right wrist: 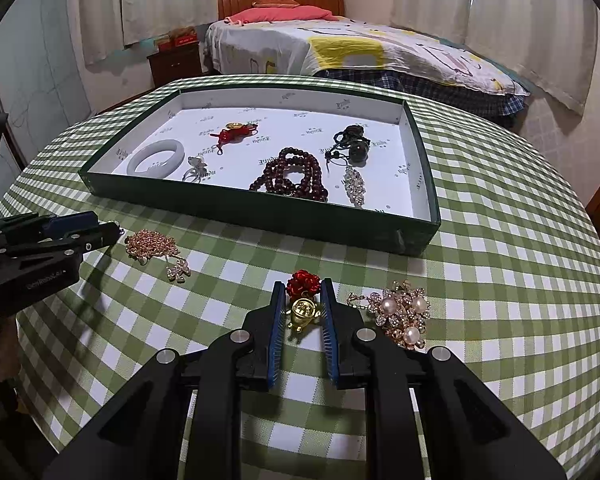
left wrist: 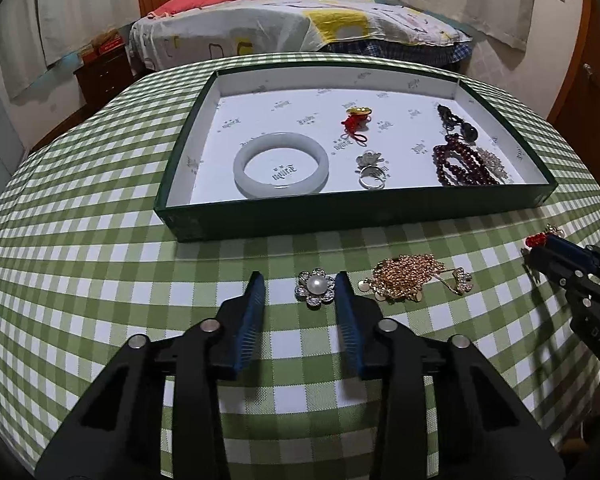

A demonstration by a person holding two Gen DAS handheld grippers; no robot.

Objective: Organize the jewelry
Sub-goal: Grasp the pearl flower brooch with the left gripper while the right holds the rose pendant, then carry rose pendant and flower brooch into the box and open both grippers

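A green tray (left wrist: 356, 216) (right wrist: 260, 212) on the checked table holds a white jade bangle (left wrist: 281, 164), a silver ring (left wrist: 370, 172), a red-and-gold charm (left wrist: 356, 120), dark red beads (left wrist: 460, 164) and a dark pendant (left wrist: 458, 122). My left gripper (left wrist: 300, 280) is open around a pearl flower brooch (left wrist: 315, 287) on the cloth. A gold chain (left wrist: 412, 278) lies right of it. My right gripper (right wrist: 302, 290) is open around a gold charm with a red rose (right wrist: 302, 300). A pearl cluster brooch (right wrist: 402, 312) lies to its right.
The table has a green checked cloth (left wrist: 100, 280). A bed (left wrist: 300, 24) and a wooden nightstand (left wrist: 104, 72) stand beyond its far edge. The other gripper shows at the right edge of the left wrist view (left wrist: 572, 276) and at the left of the right wrist view (right wrist: 52, 240).
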